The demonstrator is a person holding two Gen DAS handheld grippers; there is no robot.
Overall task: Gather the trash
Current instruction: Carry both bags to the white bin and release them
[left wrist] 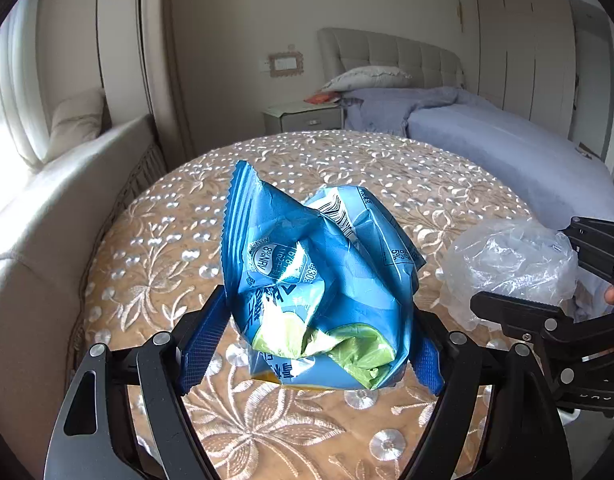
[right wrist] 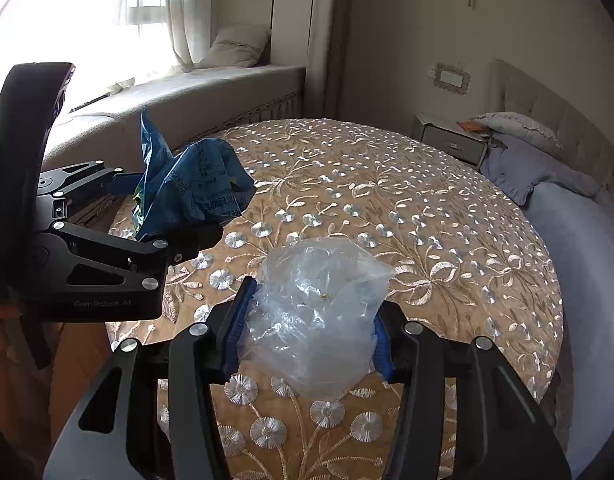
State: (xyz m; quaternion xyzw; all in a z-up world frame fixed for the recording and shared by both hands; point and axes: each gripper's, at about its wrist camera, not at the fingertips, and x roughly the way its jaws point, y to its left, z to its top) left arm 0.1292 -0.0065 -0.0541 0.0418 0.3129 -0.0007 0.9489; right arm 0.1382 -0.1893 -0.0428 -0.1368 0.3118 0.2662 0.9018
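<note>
My left gripper (left wrist: 319, 340) is shut on a crumpled blue snack bag (left wrist: 315, 276) with green print, held above the round table (left wrist: 187, 216) with its embroidered gold cloth. The same blue snack bag (right wrist: 191, 188) shows at the left of the right wrist view, between the left gripper's (right wrist: 175, 216) fingers. My right gripper (right wrist: 311, 336) is shut on a crumpled clear plastic bag (right wrist: 315, 312), its blue pads pressing both sides. That clear plastic bag (left wrist: 507, 264) appears at the right of the left wrist view, in the right gripper (left wrist: 547, 276). A fingertip shows behind it.
A cushioned window bench (left wrist: 39, 208) curves along the table's left side. A bed with a blue blanket (left wrist: 507, 140) lies to the right, and a grey nightstand (left wrist: 303, 118) stands behind the table. A wooden floor (right wrist: 79, 360) shows lower left.
</note>
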